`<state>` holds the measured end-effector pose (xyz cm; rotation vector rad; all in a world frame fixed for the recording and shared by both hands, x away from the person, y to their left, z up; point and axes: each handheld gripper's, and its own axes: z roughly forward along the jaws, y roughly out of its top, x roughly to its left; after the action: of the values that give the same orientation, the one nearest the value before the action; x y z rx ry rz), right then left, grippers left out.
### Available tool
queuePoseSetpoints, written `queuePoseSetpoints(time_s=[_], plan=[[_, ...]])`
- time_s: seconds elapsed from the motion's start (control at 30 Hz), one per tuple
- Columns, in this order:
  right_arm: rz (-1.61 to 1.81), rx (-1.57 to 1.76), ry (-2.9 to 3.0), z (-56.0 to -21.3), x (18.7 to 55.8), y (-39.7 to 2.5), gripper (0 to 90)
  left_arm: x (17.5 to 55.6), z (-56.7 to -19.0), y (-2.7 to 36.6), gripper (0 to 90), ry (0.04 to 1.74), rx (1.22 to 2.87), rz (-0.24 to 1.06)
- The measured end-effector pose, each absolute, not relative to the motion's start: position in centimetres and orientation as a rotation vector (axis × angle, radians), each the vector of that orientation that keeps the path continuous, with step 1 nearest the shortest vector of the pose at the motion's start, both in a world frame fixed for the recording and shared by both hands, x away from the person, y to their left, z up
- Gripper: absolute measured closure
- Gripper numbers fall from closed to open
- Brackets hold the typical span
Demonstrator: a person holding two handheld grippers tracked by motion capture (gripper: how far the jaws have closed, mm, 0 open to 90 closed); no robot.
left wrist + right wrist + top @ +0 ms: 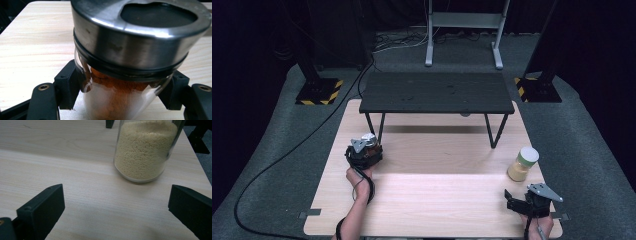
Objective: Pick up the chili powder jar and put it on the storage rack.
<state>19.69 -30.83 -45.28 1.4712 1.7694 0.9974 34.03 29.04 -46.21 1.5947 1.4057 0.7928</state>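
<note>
The left gripper (364, 152) sits at the left of the high view, its jaws closed against the glass sides of a spice jar (125, 75); in the left gripper view the black pads (68, 87) press the clear wall from both sides, just under a brushed steel lid (140, 32) with a dark opening on top. Orange-red powder shows through the glass below the lid. The right gripper (532, 200) rests low at the lower right of the high view, its jaws spread wide with nothing between them; in the right gripper view they frame bare wood. Ahead of it, near but apart, a grain jar (146, 150) full of pale yellow granules stands upright on the wooden table (432, 195), white-capped in the high view. Beyond both, in the upper middle of the high view, a small black bench (437, 92) stands on the table's far end.
</note>
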Motion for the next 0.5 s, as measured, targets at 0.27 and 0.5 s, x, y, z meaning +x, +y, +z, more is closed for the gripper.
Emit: queuePoseSetpoints(time_s=[0.27, 0.5], plan=[[0.997, 1.472, 1.774, -45.2, 19.8, -30.9, 0.0, 33.9, -46.7, 29.5, 30.5, 1.365, 1.600, 0.807], [0.995, 1.471, 1.775, -45.2, 19.7, -30.8, 0.0, 33.7, -46.9, 30.3, 31.4, 1.356, 1.574, 0.788]])
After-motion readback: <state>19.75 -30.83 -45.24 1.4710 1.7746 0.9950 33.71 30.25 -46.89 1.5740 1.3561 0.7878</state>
